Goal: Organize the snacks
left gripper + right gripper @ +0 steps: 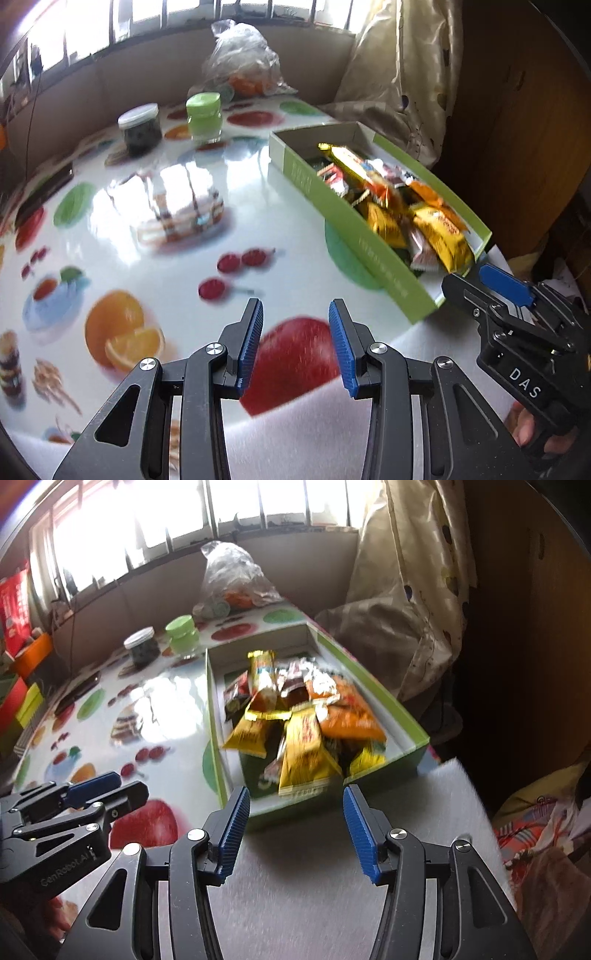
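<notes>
One box [402,716], two jars [142,646], one bag [236,576]

green cardboard box [402,720], long, shallow, lid off, pale inside; runs from lower centre toward upper middle of the right wrist view, and along the right side of the left wrist view [373,254]. lies flat on the fruit-print table [258,206], near its right edge. snack packets [306,723] heaped loose in the near half: yellow, orange, a few dark red and white wrappers, overlapping and tilted every way. one yellow packet [245,734] sticks over the left wall. far end of box bare.
</notes>
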The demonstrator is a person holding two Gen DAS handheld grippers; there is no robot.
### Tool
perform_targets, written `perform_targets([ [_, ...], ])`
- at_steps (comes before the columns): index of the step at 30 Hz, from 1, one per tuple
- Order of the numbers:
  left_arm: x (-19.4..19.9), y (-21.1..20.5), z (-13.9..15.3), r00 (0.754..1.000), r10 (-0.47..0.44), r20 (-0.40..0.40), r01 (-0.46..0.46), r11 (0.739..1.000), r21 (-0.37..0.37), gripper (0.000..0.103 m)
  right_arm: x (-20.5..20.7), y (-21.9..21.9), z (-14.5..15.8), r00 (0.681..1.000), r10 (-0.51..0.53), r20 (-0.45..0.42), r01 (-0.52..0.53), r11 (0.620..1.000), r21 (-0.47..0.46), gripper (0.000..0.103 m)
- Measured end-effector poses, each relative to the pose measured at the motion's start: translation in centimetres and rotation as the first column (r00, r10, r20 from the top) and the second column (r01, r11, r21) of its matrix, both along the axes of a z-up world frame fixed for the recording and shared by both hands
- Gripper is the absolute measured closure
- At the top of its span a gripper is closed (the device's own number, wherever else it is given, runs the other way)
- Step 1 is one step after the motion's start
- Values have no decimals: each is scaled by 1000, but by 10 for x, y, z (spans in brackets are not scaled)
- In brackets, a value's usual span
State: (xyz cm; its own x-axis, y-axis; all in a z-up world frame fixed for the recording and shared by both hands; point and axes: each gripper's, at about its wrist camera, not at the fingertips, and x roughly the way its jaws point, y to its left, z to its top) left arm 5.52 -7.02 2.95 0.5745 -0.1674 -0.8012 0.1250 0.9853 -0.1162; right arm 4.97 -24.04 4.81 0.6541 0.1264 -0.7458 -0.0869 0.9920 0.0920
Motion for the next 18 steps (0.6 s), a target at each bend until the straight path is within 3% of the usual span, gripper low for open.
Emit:
perform_targets([
  [10, -17, 2, -18, 999, 19, -30, -18, 1000, 21, 64, -28, 1, -5, 1000, -8, 19, 9, 1000, -30, 47],
  [18, -24, 1, -21, 1000, 13, -22, -13, 1000, 24, 64, -32, 8, -19, 1000, -17, -18, 16, 999, -45, 47],
])
